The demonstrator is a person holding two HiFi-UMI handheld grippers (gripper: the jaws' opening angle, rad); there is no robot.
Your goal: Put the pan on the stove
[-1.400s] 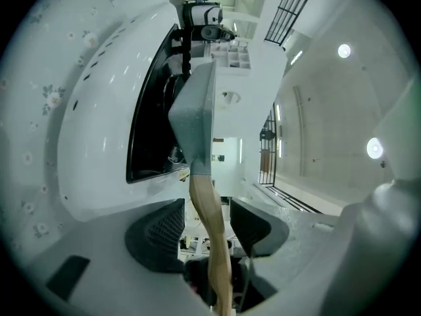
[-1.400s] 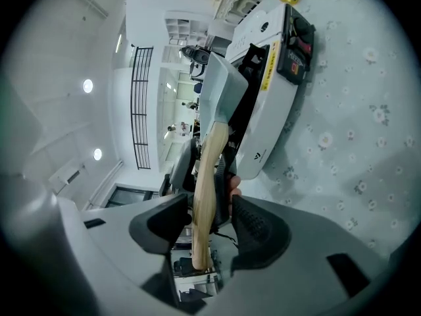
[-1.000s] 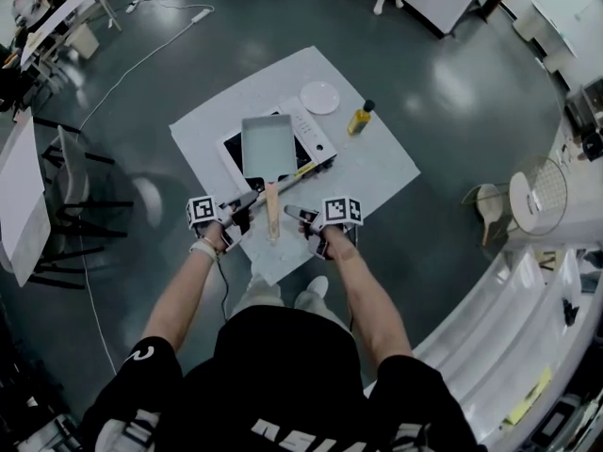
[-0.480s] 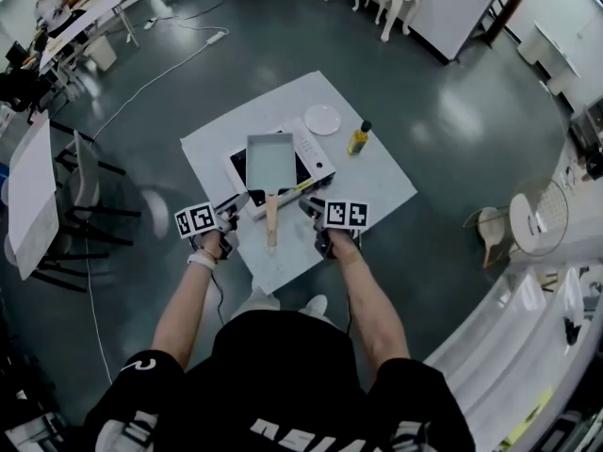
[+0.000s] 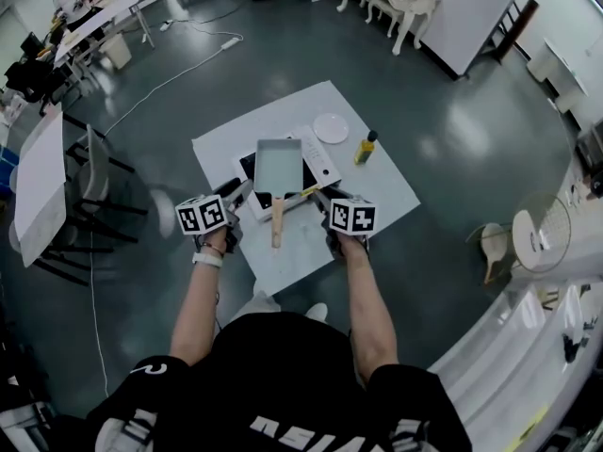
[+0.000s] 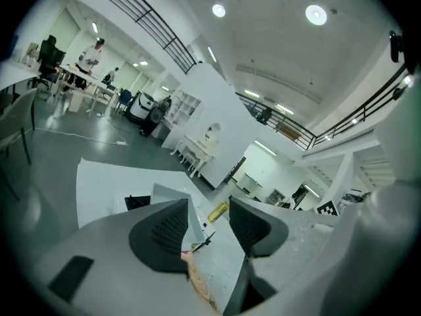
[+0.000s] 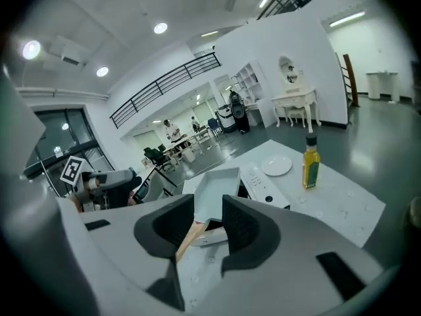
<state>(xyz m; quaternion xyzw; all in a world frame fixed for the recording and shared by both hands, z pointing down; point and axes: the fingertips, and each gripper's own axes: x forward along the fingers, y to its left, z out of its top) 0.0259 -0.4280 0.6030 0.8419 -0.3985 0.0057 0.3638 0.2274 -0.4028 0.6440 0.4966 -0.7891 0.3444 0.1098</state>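
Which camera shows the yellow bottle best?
The right gripper view: the yellow bottle with the dark cap stands large and unobstructed. The head view shows it tiny; the left gripper view gives only a glimpse between its jaws.

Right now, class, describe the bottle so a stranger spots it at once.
Find the white square table on the grey floor. Right of the white portable stove stands a yellow bottle with a dark cap, the only tall upright thing there.

pan (image 7: 216, 190) sits on stove (image 7: 261, 184), bottle (image 7: 310, 164) and plate (image 7: 276, 166) beside.
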